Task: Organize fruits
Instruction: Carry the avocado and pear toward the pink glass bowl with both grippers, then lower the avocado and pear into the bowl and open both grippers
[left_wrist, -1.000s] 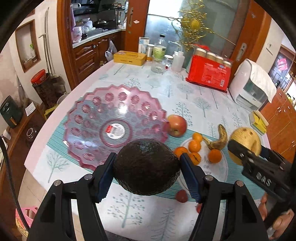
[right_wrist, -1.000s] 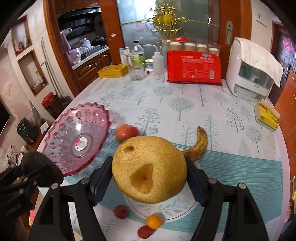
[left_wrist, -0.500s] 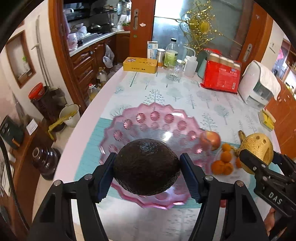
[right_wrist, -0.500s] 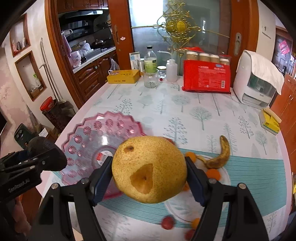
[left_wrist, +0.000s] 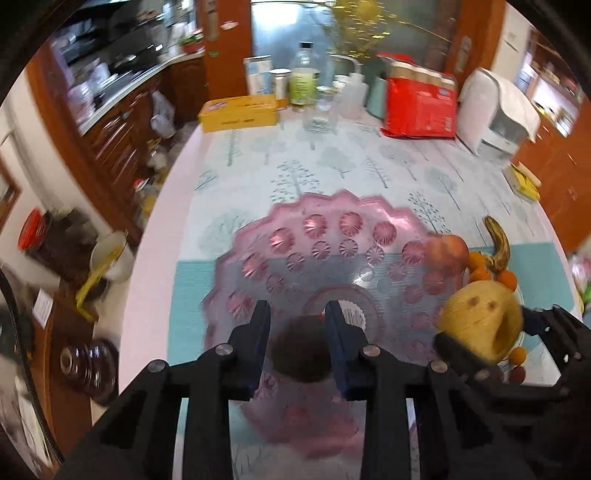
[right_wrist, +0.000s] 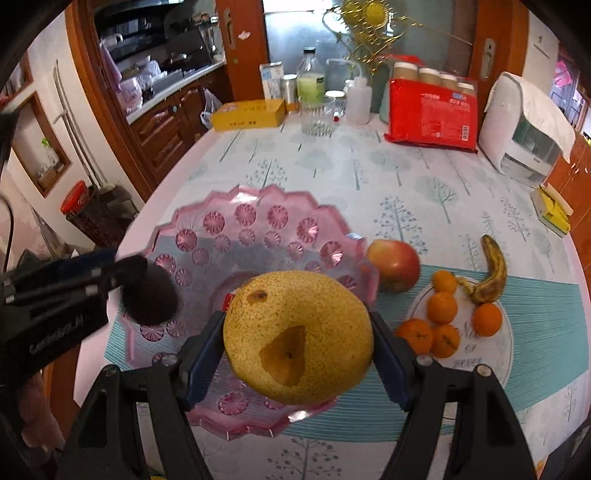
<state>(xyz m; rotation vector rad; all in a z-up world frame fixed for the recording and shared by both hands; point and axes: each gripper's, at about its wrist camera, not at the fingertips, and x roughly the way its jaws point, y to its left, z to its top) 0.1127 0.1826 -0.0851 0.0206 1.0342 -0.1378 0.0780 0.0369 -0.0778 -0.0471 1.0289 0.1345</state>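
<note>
A dark avocado (left_wrist: 301, 350) lies on the left side of the pink scalloped bowl (left_wrist: 332, 221), just under my left gripper (left_wrist: 297, 306). That gripper's jaws are closing and stand narrow; the avocado is below them and the pads do not press on it. The right wrist view shows the same avocado (right_wrist: 151, 299) beneath the left gripper (right_wrist: 125, 269). My right gripper (right_wrist: 295, 321) is shut on a large yellow pear (right_wrist: 295, 332), held over the right part of the bowl (right_wrist: 258, 221).
To the bowl's right sit a red apple (right_wrist: 395, 264), a browned banana (right_wrist: 491, 269) and several small oranges on a white plate (right_wrist: 508, 354). At the table's far end stand a yellow box (right_wrist: 251, 114), bottles, a red package (right_wrist: 432, 107) and a white appliance (right_wrist: 524, 125).
Both grippers moved left over the pink bowl. The left jaws narrowed and the avocado left them, now resting in the bowl. The right gripper still holds the pear.
</note>
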